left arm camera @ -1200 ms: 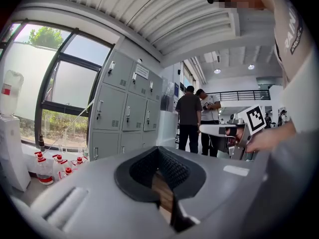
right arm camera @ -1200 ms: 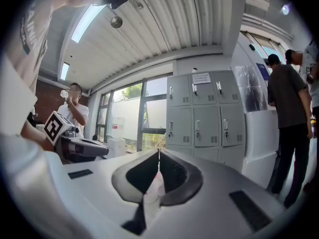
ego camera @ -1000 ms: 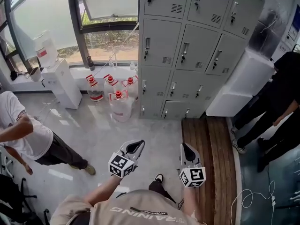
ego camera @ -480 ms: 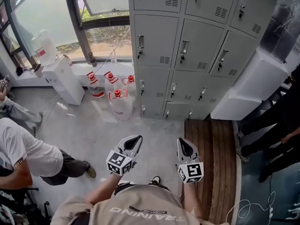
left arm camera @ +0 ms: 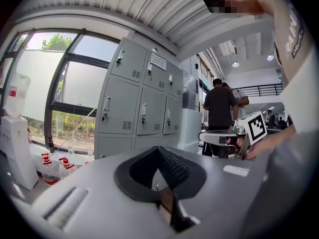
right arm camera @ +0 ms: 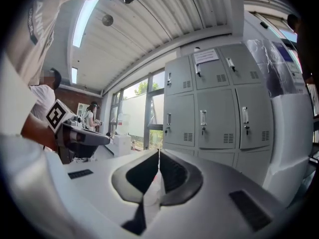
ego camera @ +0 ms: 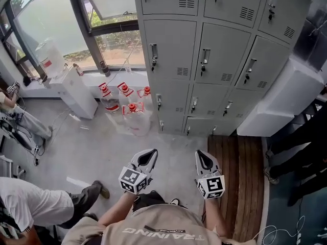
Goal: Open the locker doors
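Observation:
The grey lockers (ego camera: 214, 55) stand ahead of me as a block of small doors, every door in view closed, each with a vertical handle and a vent. They also show in the left gripper view as lockers (left arm camera: 144, 108) and in the right gripper view as lockers (right arm camera: 214, 118). My left gripper (ego camera: 151, 152) and right gripper (ego camera: 200, 154) are held side by side low in front of my body, well short of the doors. Both point toward the lockers. The left gripper (left arm camera: 158, 149) is shut with nothing in it, and so is the right gripper (right arm camera: 159, 151).
Several water jugs (ego camera: 127, 111) with red caps stand on the floor left of the lockers, beside a white water dispenser (ego camera: 71, 88). A wooden platform (ego camera: 237, 172) lies at the lockers' right foot, next to a white cabinet (ego camera: 286, 101). A seated person (ego camera: 30, 208) is at lower left.
The lockers have come nearer and sit more centred in the head view. The person at the left has slid toward the lower left corner. Both grippers stay shut in the same place.

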`<state>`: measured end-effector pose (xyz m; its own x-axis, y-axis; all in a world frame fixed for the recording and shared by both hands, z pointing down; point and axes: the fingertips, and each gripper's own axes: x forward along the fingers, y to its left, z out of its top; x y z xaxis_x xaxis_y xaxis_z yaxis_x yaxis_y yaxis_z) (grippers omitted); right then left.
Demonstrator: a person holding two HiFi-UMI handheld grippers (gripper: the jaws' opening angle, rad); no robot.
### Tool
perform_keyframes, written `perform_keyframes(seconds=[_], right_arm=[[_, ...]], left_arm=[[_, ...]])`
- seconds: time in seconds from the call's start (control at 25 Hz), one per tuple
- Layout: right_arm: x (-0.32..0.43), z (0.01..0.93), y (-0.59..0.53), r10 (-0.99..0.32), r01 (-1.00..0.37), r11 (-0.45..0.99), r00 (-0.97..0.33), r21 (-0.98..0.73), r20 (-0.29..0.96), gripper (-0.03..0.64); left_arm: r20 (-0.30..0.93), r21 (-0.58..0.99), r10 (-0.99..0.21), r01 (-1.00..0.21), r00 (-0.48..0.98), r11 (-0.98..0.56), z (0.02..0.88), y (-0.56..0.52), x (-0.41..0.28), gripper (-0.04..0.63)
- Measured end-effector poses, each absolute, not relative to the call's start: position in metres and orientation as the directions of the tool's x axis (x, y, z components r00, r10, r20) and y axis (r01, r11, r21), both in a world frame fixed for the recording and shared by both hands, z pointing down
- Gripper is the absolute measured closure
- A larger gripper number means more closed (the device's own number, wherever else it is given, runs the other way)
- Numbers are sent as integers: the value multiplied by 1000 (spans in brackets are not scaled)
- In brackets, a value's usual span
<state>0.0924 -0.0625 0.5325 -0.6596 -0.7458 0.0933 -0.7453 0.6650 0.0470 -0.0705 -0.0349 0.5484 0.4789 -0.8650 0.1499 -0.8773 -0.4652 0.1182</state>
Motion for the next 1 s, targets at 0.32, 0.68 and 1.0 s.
perform_keyframes(seconds=[0.32,0.68,1.0], right_arm=[[58,519,-120,-767,-769,637,-639,-49,58,606],[21,505,-160,-814,-811,577,-580,-101,5,606],[13,516,-180,-835,-837,546,-547,-37,65,606]], left_arm=[[161,132,-853,-867,496,-480,550,-89,-114,589],[115,123,-771,-779,627,-615,543,-145,-122,589],[92,130,-753,-757,652,-640,544,-171,-133,589]])
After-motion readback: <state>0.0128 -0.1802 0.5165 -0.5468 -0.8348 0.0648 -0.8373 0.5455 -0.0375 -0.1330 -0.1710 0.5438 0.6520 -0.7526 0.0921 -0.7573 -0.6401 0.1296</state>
